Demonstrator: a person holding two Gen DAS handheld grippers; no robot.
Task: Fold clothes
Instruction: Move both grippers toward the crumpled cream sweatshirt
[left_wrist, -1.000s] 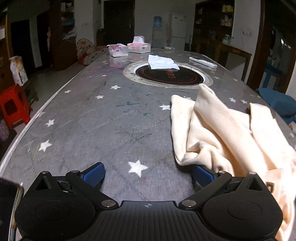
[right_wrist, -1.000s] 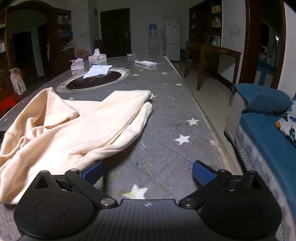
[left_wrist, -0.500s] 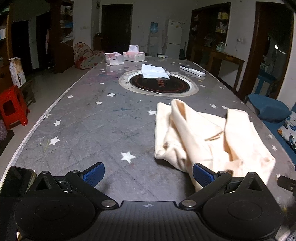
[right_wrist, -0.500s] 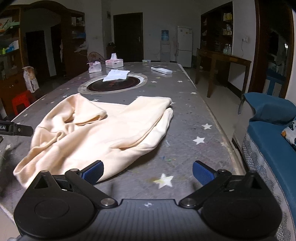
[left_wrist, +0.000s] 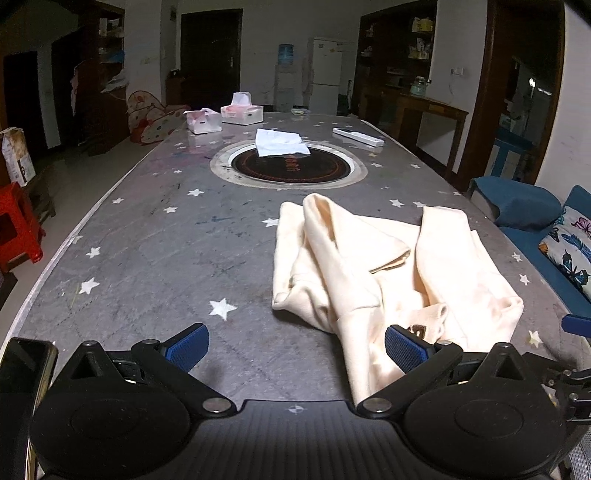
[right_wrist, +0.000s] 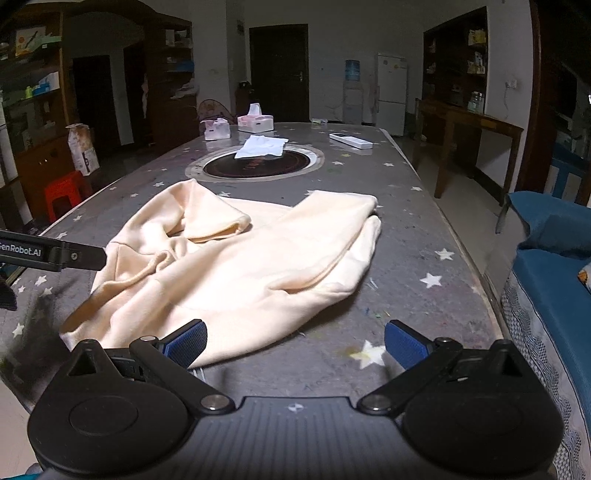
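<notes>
A cream garment (left_wrist: 391, 273) (right_wrist: 236, 266) lies crumpled on the grey star-patterned table (left_wrist: 155, 251) (right_wrist: 406, 258), near its front edge, with both sleeves folded inward. My left gripper (left_wrist: 295, 347) is open, held back from the table's near end; its right finger (left_wrist: 404, 349) is in front of the garment's near hem, and nothing lies between the fingers. My right gripper (right_wrist: 293, 343) is open too, with its left finger (right_wrist: 184, 343) in front of the hem. The left gripper's body (right_wrist: 51, 253) shows at the left edge of the right wrist view.
A round dark hotplate (left_wrist: 290, 170) is set in the table's middle with a white cloth (left_wrist: 279, 142) on it. Two tissue boxes (left_wrist: 242, 110) and a white remote (left_wrist: 357, 136) lie farther back. A blue sofa (right_wrist: 554, 266) stands on the right, a red stool (left_wrist: 16, 225) on the left.
Both grippers have pulled back and risen from the garment, so more of the table and the whole garment show. The garment lies still.
</notes>
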